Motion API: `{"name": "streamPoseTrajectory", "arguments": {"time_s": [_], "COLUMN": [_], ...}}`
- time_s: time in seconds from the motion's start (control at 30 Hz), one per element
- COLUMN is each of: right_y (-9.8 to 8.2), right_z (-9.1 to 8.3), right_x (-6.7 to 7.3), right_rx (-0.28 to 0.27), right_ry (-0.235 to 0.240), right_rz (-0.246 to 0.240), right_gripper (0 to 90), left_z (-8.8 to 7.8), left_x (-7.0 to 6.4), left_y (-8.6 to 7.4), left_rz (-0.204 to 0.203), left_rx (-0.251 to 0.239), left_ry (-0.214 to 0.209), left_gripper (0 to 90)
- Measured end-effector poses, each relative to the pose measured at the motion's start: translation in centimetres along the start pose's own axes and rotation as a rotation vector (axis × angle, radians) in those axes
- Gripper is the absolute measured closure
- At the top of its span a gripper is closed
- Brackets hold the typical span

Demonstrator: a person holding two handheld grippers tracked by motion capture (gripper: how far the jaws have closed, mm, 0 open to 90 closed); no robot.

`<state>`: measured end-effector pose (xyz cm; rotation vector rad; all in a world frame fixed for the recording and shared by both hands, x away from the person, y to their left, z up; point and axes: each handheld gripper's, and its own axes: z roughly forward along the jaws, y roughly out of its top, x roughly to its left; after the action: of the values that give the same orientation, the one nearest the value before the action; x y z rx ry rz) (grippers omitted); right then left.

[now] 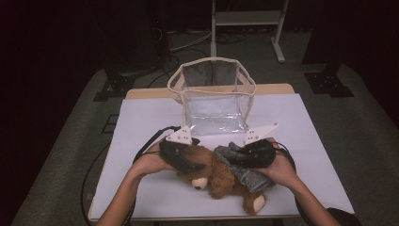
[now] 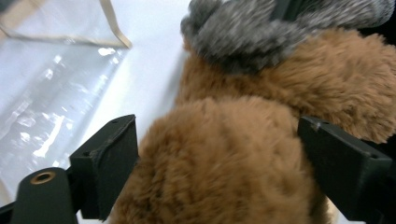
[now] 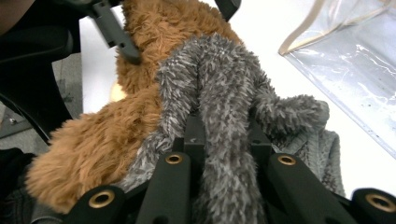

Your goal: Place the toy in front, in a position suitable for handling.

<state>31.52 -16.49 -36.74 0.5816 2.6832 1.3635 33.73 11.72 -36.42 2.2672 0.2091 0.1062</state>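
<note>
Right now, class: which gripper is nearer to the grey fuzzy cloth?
Right. The right gripper is clamped on the grey fuzzy cloth; the left gripper straddles the brown teddy bear beside it.

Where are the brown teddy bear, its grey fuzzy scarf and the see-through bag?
brown teddy bear [image 1: 221,178]: high view, on its furry body.
grey fuzzy scarf [image 3: 224,88]: right gripper view, on the strip running up from the jaws.
see-through bag [image 1: 214,110]: high view, on its clear front wall.
</note>
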Motion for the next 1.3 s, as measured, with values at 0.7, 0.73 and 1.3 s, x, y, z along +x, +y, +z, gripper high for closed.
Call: {"name": "streamPoseTrajectory", "arguments": {"time_s": [0.7,0.73,1.3], "right_y": [-0.5,-0.7,0.4], "right_z": [-0.6,-0.8,-2.7], "right_x": [0.3,0.5,0.4], "right_rx": [0.004,-0.002,0.041], "right_ry": [0.04,0.036,0.011], "right_rz": [0.026,0.022,-0.011], "right_gripper": [74.7,74.7,73.6], "left_z": [-0.9,-0.9,0.1], "left_x": [-2.2,-2.2,-3.6], "left_y": [-1.6,-1.6,-2.3], "left_rz": [0.01,0.01,0.092], "left_rx": [-0.055,-0.055,-0.039], "left_ry": [-0.047,-0.047,-0.052], "left_gripper": [12.5,13.6,29.8]}}
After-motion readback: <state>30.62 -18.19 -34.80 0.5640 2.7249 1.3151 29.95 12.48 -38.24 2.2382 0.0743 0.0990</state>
